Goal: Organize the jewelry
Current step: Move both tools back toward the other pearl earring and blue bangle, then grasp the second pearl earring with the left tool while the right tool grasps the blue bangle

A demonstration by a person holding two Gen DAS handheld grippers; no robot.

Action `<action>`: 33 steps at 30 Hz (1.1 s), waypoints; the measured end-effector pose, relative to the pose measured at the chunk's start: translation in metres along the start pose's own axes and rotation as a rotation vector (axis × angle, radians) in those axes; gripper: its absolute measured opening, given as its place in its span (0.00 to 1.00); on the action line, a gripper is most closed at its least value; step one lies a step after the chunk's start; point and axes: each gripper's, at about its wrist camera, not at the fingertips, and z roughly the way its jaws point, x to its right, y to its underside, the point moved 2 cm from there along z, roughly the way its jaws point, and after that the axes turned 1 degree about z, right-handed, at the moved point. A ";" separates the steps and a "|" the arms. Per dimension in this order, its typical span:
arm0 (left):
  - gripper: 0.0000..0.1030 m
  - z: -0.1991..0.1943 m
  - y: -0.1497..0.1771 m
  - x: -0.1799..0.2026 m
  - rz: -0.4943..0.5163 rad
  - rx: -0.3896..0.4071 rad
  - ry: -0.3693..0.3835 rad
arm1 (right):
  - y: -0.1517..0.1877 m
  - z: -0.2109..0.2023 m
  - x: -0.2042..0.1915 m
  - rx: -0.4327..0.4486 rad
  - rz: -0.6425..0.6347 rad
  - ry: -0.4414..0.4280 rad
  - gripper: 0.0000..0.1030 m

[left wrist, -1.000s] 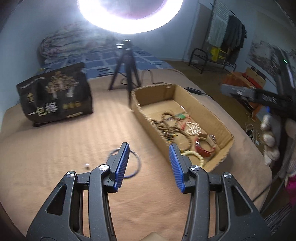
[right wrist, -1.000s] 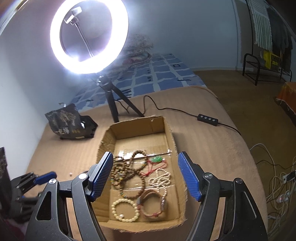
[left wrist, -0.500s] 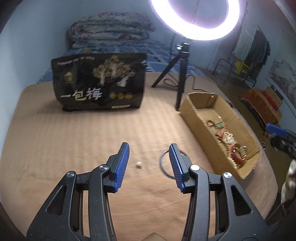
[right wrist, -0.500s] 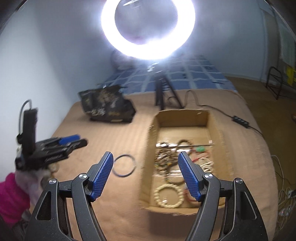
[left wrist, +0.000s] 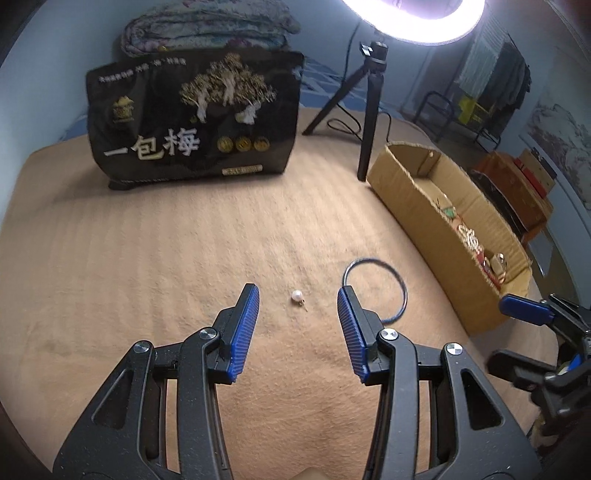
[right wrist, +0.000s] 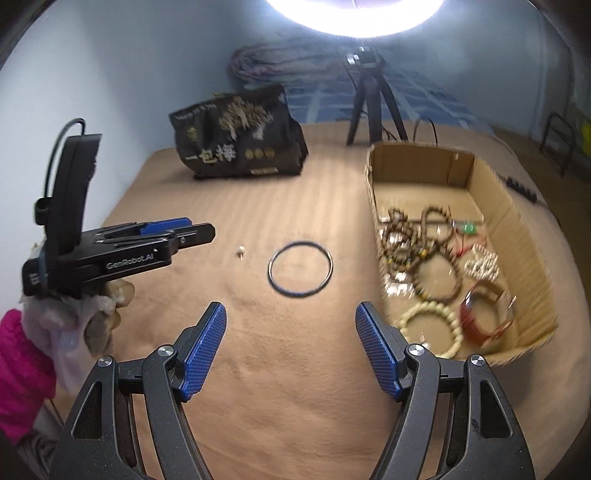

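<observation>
Tan, ribbed bedding [left wrist: 155, 236] carries everything, a bed rather than a desk, lit by a ring light [left wrist: 417, 18] on a tripod [left wrist: 369, 103] at the far side.

Your left gripper [left wrist: 298, 325] has its jaws partly open and empty, angled down at the cover, with the pearl earring [left wrist: 297, 295] lying loose just ahead of the gap between the pads. Your right gripper [right wrist: 291, 347] stands wider, also empty, and the dark bangle [right wrist: 300, 268] lies flat ahead of it. Both pieces are still outside the cardboard box [right wrist: 517, 206], where the bead bracelets [right wrist: 417, 247] already sit.

For the earring, I judge you should come down with the pads straddling the pearl and close slowly; it is tiny, round and likely to roll or sink into the soft cover, so press lightly into the fabric. The post sticks out toward you, which may give a second place to pinch. For the bangle, take one side of the hoop across its thin rim, not the whole ring.

Room is generous: bare cover lies between the pieces and the black snack bag [left wrist: 195, 118] well behind. Mind the box's near wall beside the bangle, the tripod leg at its far corner, and your two grippers, which are near each other.
</observation>
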 end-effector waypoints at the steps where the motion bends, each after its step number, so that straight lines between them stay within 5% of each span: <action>1: 0.44 0.003 0.001 0.001 0.012 -0.003 0.009 | 0.003 0.006 -0.002 0.007 0.007 0.024 0.70; 5: 0.36 0.012 0.007 0.003 0.054 -0.011 0.033 | 0.011 0.019 -0.015 0.027 0.010 0.060 0.70; 21: 0.31 0.054 0.008 -0.008 0.053 -0.003 0.078 | 0.012 0.074 -0.020 0.031 0.046 0.173 0.70; 29: 0.11 0.061 0.007 -0.007 0.068 -0.008 0.046 | 0.007 0.092 -0.015 0.020 0.062 0.203 0.70; 33: 0.09 0.062 0.007 -0.009 0.065 -0.009 0.044 | 0.003 0.098 -0.016 0.013 0.050 0.220 0.70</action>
